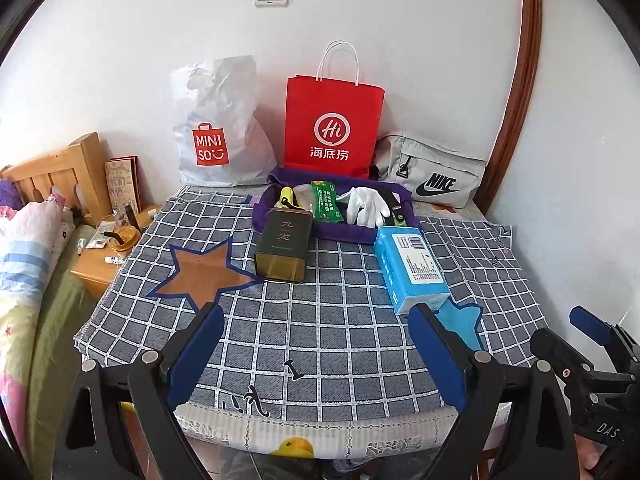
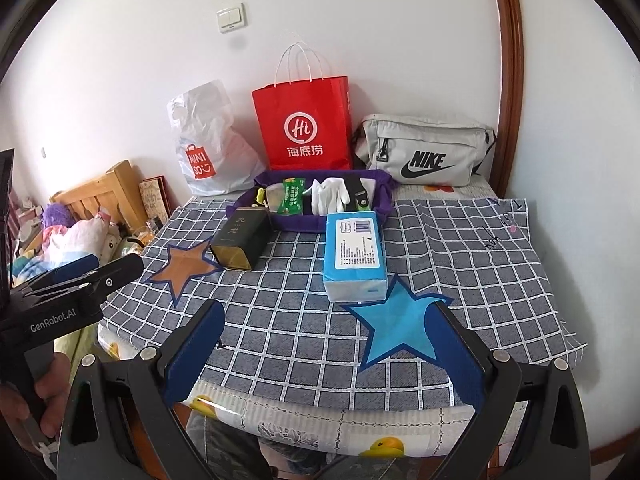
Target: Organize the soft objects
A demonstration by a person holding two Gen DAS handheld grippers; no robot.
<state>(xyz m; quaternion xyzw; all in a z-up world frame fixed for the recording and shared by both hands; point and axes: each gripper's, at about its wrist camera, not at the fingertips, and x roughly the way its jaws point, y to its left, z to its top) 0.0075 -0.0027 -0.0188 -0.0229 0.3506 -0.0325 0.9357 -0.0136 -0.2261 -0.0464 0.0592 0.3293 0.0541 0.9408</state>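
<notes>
A purple fabric tray sits at the back of the table. In it lie a white glove, a green packet, a black strap and a yellow item. A blue tissue pack lies in front of the tray's right end, and a dark tin lies on its side at the left end. My left gripper and right gripper hover open over the near table edge, both holding nothing.
A checked cloth with a brown star and a blue star covers the table. A white Miniso bag, a red paper bag and a grey Nike bag lean against the wall. A bed and a cluttered wooden nightstand stand left.
</notes>
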